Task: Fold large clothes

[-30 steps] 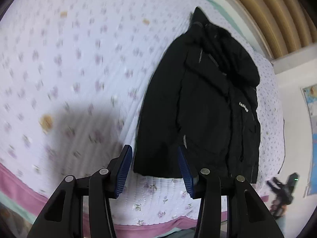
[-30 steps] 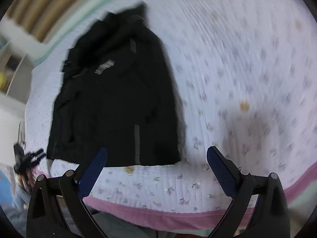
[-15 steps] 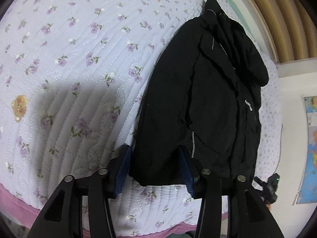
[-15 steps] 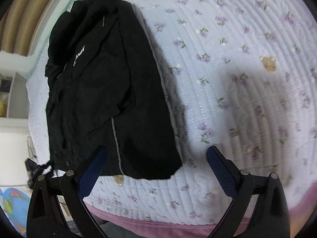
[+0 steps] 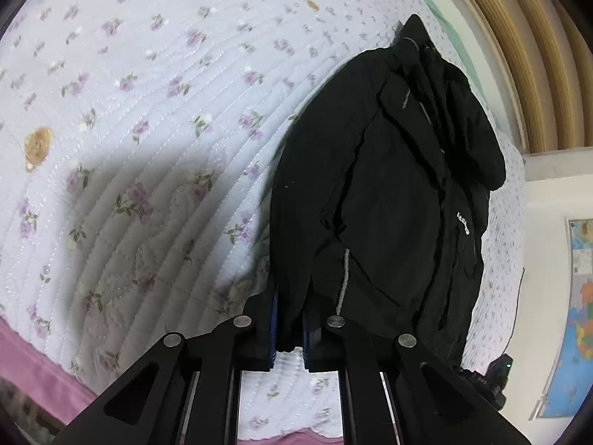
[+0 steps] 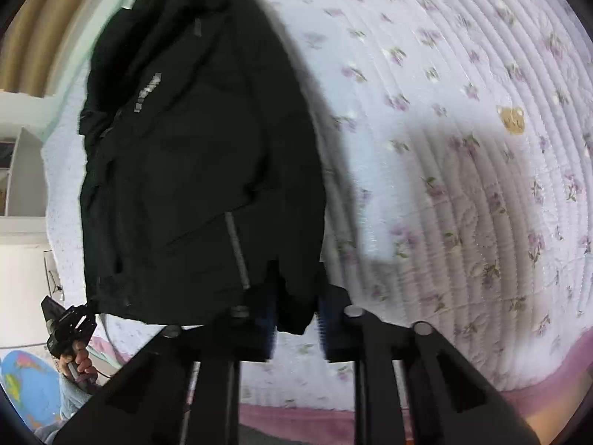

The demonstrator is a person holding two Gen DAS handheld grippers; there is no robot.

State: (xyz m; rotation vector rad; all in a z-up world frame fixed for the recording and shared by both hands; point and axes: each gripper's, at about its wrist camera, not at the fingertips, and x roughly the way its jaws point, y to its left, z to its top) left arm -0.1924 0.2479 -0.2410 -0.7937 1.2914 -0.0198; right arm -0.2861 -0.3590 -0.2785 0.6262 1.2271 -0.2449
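Note:
A black jacket lies lengthwise on a floral quilted bed, folded into a narrow strip, hood at the far end. My left gripper is shut on the jacket's near hem corner, its blue pads pinching the cloth. In the right wrist view the jacket fills the left half. My right gripper has its jaws closed in on a near hem corner, with cloth between the pads; this view is blurred.
The quilt spreads wide beside the jacket, with a pink border at the near edge. A wooden headboard and a wall map are at right. A person's hand holding a black device is at lower left.
Both grippers moved forward onto the jacket's near hem and closed from open onto the cloth. The right gripper narrowed most, from wide open.

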